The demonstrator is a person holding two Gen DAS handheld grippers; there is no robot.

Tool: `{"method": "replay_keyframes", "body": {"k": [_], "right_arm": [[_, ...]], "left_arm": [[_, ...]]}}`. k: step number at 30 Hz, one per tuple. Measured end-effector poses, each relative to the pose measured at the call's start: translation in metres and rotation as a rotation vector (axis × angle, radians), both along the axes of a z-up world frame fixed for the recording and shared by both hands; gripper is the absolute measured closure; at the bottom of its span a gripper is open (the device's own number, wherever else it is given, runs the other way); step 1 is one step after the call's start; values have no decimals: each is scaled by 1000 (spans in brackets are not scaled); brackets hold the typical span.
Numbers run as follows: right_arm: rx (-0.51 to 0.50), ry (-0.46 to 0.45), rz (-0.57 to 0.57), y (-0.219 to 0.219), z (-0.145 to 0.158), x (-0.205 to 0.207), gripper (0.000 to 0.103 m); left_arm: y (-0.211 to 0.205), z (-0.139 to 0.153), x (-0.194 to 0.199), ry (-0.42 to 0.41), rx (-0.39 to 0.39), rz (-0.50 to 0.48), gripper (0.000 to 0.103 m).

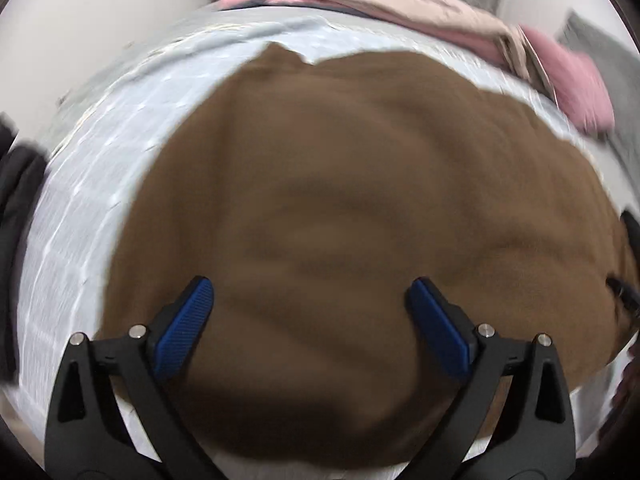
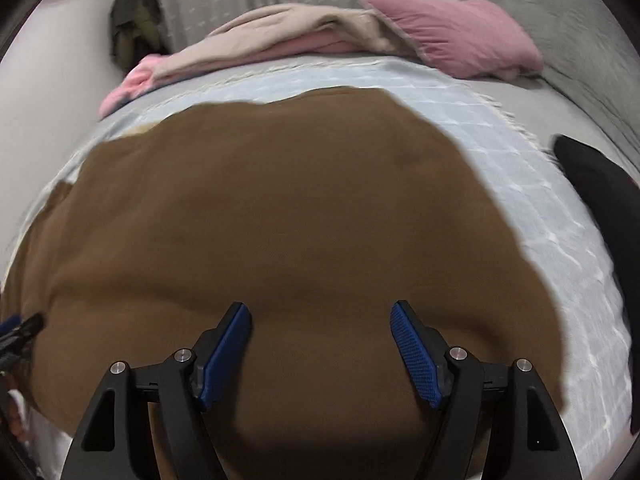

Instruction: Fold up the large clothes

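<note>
A large brown garment lies spread flat on a pale blue checked bedspread. It fills most of the left wrist view and also most of the right wrist view. My left gripper is open and empty, hovering over the near part of the brown cloth. My right gripper is open and empty over the near part of the same cloth. The left gripper's tip shows at the left edge of the right wrist view.
A beige garment and pink clothes are piled at the far side of the bed, beside a pink pillow and a grey blanket. A black garment lies at the right. A wall and curtains stand behind.
</note>
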State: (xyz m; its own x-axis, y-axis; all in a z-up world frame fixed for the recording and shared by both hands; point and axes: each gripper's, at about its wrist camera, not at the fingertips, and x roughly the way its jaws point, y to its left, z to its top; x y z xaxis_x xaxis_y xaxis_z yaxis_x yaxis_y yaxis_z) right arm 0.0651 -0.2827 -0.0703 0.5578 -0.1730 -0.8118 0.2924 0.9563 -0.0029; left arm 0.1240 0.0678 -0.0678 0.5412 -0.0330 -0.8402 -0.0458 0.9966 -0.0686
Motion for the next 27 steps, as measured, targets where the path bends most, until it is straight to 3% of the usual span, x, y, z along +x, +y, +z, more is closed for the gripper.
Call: {"method": "replay_keyframes", "body": {"k": [2, 6, 12, 18, 23, 27], "right_arm": [[-72, 1, -21, -3, 4, -10, 29], [-85, -7, 7, 2, 12, -20, 29], [39, -58, 55, 17, 28, -44, 29], [43, -39, 125, 35, 22, -39, 28], [18, -36, 160, 45, 20, -34, 28], [34, -41, 169, 51, 19, -32, 28]], "left_arm": [[6, 9, -16, -33, -14, 7, 4], [7, 19, -48, -72, -20, 7, 4], [16, 2, -75, 36, -179, 1, 4], [24, -25, -90, 178, -351, 21, 4], [29, -24, -98, 140, -398, 40, 4], [40, -26, -101, 121, -506, 122, 4]]}}
